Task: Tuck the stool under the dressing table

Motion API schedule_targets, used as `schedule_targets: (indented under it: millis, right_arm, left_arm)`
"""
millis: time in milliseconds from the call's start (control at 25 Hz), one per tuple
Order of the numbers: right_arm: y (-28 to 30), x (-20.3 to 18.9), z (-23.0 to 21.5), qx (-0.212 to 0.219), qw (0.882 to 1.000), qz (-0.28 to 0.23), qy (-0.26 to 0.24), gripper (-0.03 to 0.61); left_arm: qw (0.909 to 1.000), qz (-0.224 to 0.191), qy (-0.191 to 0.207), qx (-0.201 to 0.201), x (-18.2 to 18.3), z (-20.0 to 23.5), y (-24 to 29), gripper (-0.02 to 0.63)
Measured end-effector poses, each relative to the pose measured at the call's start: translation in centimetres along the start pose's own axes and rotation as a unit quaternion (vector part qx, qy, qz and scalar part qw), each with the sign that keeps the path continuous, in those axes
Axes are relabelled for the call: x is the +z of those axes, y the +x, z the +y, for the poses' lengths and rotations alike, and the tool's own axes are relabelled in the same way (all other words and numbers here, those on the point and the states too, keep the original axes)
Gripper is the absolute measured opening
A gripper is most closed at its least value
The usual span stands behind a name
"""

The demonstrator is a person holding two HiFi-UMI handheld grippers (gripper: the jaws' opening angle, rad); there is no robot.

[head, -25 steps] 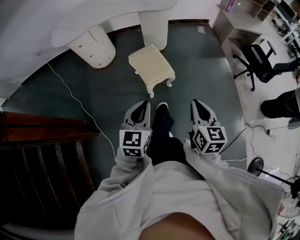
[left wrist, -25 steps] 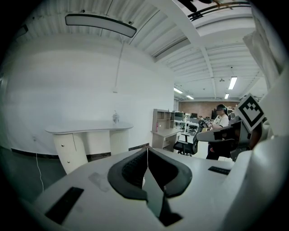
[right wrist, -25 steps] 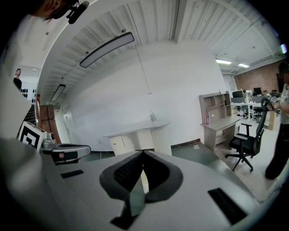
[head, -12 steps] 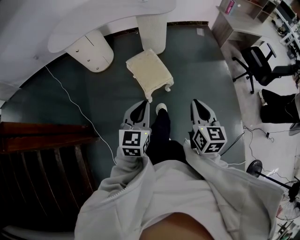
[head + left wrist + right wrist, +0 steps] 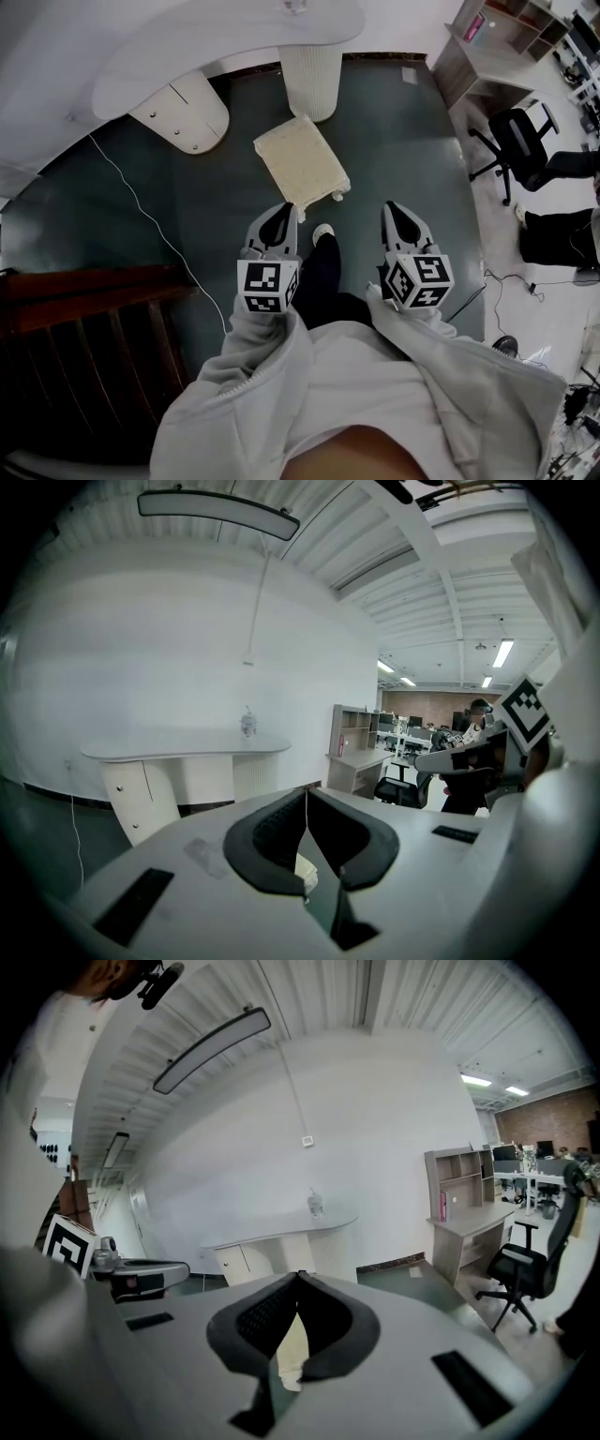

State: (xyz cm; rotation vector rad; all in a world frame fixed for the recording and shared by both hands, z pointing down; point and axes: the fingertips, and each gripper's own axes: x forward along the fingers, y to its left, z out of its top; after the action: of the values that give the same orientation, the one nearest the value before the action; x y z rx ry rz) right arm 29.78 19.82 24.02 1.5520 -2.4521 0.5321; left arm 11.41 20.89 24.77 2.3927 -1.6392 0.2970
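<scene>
Dark floor (image 5: pixel 403 141): stool (image 5: pixel 300 167) just ahead of L tool (image 5: pixel 283 212) & R tool (image 5: pixel 394 208)

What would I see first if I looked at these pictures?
Probably the cream stool, standing out on the dark floor just in front of the white dressing table. Next, the left gripper and right gripper, both shut and empty, side by side nearer the person.
</scene>
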Motion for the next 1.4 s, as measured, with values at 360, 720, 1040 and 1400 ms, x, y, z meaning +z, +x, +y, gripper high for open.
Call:
schedule_targets:
  millis: [360,720,1040,1400]
  right_arm:
    - [6.7,4.3,-2.7,0.0,1.0,0.01,-0.014,0.049]
    - [13.2,6.9,-2.8,0.034,0.999,0.021,-0.033,0.049]
    - [16.4,7.7,-3.0,0.051,0.998,0.023,-0.042,0.049]
    - [18.6,8.0,-2.0,0.084,0.994,0.032,-0.057,0.049]
  left_arm:
    - [0.9999,-0.006,-0.009,0.005,3.4,3.6,7.0,0.018]
    - [0.9989,-0.004,-0.028,0.038,4.5,7.4,10.9,0.018]
    - [0.998,-0.01,-0.03,0.056,5.0,9.5,12.8,0.018]
    - [0.9955,-0.017,-0.04,0.085,4.8,11.0,12.8,0.018]
